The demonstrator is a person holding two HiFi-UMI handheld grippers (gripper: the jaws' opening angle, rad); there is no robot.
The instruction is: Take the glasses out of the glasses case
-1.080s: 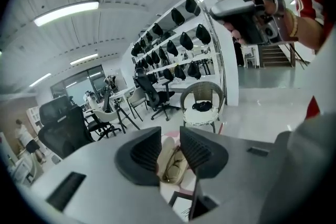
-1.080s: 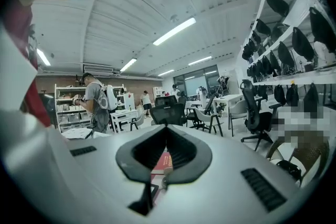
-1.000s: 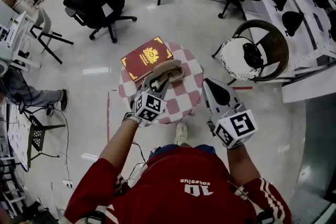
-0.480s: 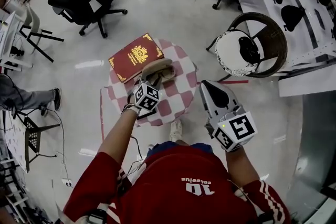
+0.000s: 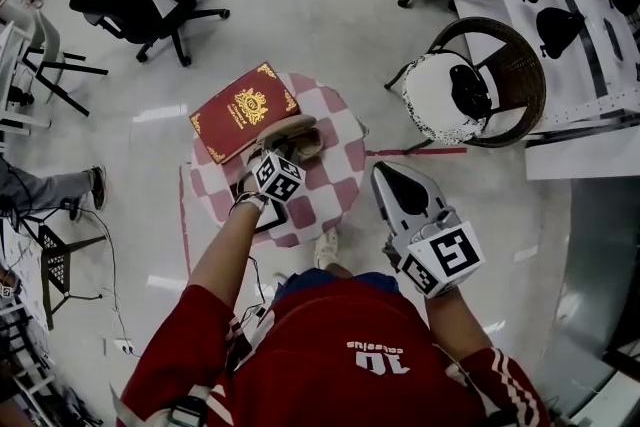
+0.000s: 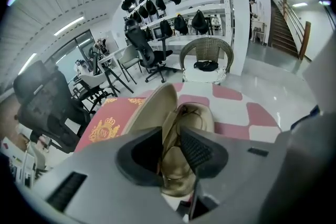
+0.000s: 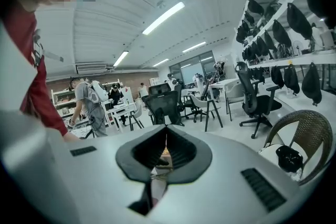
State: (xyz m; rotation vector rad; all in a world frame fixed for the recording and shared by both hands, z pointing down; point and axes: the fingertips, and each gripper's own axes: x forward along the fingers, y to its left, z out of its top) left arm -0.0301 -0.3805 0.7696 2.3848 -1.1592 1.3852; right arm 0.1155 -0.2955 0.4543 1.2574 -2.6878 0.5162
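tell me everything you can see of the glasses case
The glasses case is a tan clamshell with a smooth, leather-like look, lying open on the checked table right beside the red book. Its lid stands tilted up on the book's side. The lower shell faces up, with a thin dark line inside that looks like the glasses. The left gripper has its jaws closed on the case's near end.

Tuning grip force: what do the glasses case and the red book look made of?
The glasses case: tan, smooth, matte shell, likely faux leather over a stiff form, since the open lid holds its curve. The red book: hard cover, looks cloth or leatherette, with shiny gilt crest and corners.
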